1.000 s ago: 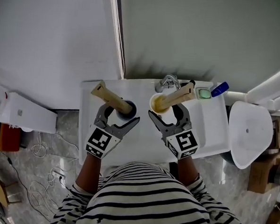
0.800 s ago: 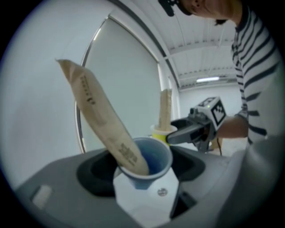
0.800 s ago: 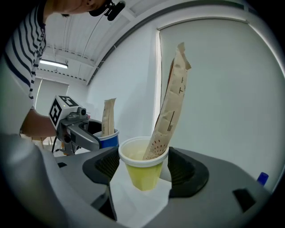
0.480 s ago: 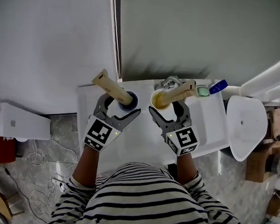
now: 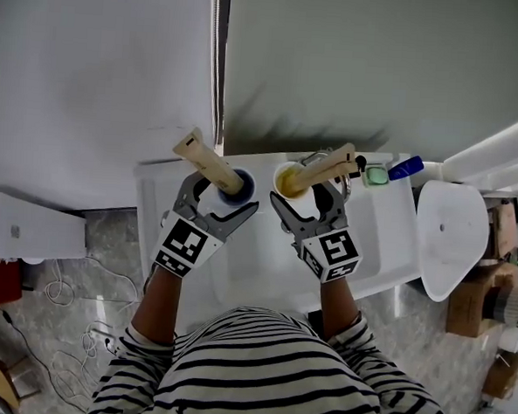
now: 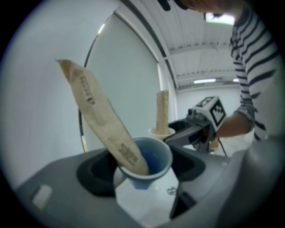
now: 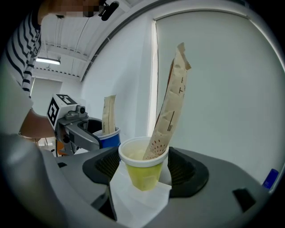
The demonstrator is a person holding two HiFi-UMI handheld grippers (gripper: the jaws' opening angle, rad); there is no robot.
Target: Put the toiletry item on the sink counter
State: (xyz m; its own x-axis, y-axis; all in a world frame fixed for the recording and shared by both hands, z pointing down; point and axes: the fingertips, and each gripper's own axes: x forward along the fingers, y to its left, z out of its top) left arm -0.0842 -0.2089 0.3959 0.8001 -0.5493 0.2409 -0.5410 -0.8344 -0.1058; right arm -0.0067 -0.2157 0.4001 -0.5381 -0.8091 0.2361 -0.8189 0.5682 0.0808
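Transport step: left gripper [image 5: 227, 194] clamps blue cup [image 6: 149, 162], right gripper [image 5: 305, 196] clamps yellow cup [image 7: 142, 167] (wrapped items [image 7: 171, 107] inside, possibly toothbrushes); next, lower onto sink counter [image 5: 382, 228].

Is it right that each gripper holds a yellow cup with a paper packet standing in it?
Not quite: the left gripper holds a blue cup, not a yellow one, as the left gripper view shows. The right gripper does hold a yellow cup, and a paper packet stands in each cup.

White box [image 5: 26, 231] left, on grey marbled floor [image 5: 89, 261].
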